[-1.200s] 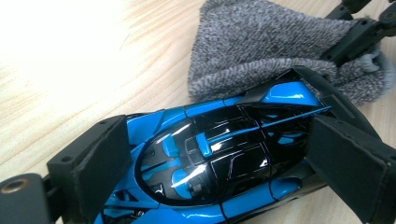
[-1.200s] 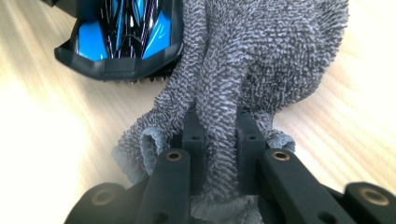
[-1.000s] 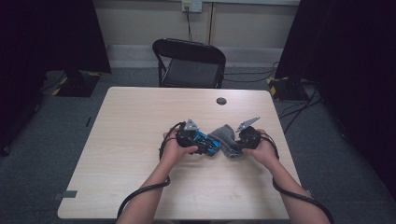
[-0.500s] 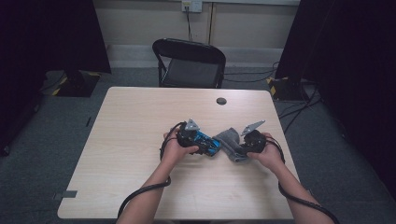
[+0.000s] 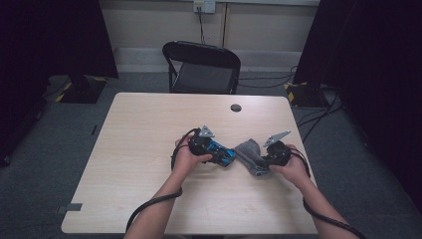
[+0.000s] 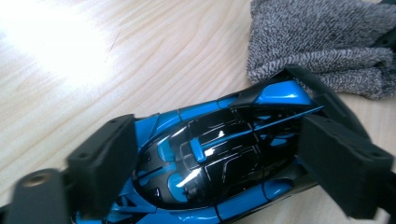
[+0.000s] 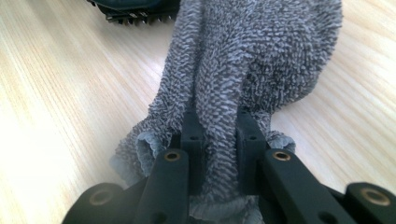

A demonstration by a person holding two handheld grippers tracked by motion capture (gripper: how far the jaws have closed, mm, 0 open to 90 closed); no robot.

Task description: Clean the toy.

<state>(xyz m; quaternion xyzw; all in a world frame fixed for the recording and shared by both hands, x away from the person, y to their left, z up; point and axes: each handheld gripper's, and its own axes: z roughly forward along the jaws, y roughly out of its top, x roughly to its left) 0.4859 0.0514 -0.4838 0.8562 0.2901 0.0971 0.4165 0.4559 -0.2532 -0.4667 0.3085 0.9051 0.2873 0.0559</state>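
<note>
A blue and black toy car (image 6: pixel 219 154) lies on the wooden table (image 5: pixel 149 129), and my left gripper (image 5: pixel 226 157) is shut on its two sides; its black pads (image 6: pixel 107 154) press the car's body. The same toy car (image 5: pixel 221 151) sits just left of a grey cloth (image 5: pixel 250 154). My right gripper (image 5: pixel 263 162) is shut on a fold of the grey cloth (image 7: pixel 243 60), which bunches up between its jaws and drapes onto the table ahead. The car's tail (image 7: pixel 135 9) shows at the top of the right gripper view, touching the cloth's far end.
A small dark round disc (image 5: pixel 236 107) is set in the table near its far edge. A black folding chair (image 5: pixel 201 67) stands behind the table. Cables trail from both grippers over the table's near edge.
My right gripper has slid right and a little nearer, drawing the grey cloth with it. The left gripper and the car have stayed where they were.
</note>
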